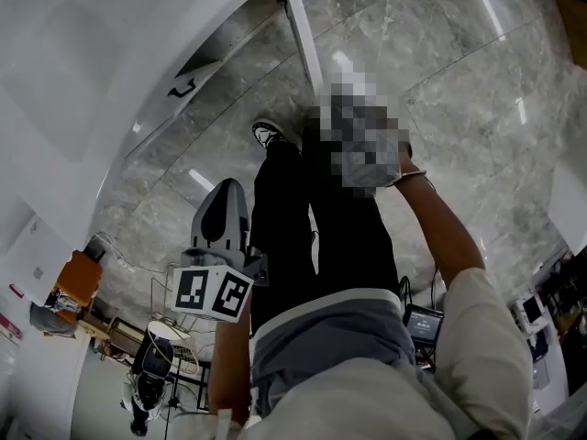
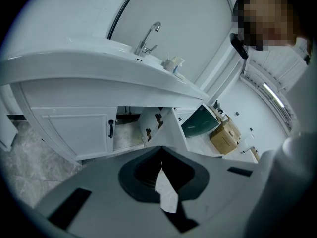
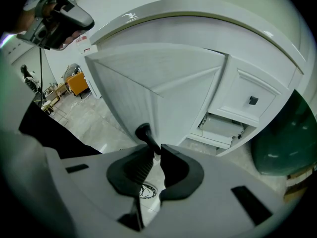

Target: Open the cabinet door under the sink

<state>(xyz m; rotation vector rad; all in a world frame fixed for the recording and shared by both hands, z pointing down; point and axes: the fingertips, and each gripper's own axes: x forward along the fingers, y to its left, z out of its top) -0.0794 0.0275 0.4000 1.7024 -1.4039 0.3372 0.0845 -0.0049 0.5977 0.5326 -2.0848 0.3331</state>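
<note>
right gripper [image 3: 157, 155] is seen pinched onto the black handle [image 3: 144, 134] of the cabinet door [image 3: 163, 83], which hangs below the sink [image 2: 114, 47] and is swung well outward. the handle lies straight ahead, at the jaw tips. left gripper [image 2: 161, 152] is pressed together on nothing, well apart from the sink (the right is judged nearer). no writing can be read; a round floor emblem [image 3: 145, 190] is too small to tell.

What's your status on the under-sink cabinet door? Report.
Right gripper shut on door handle. Left gripper shut, empty. Cabinet door stands open. Nothing seen blocking it.
</note>
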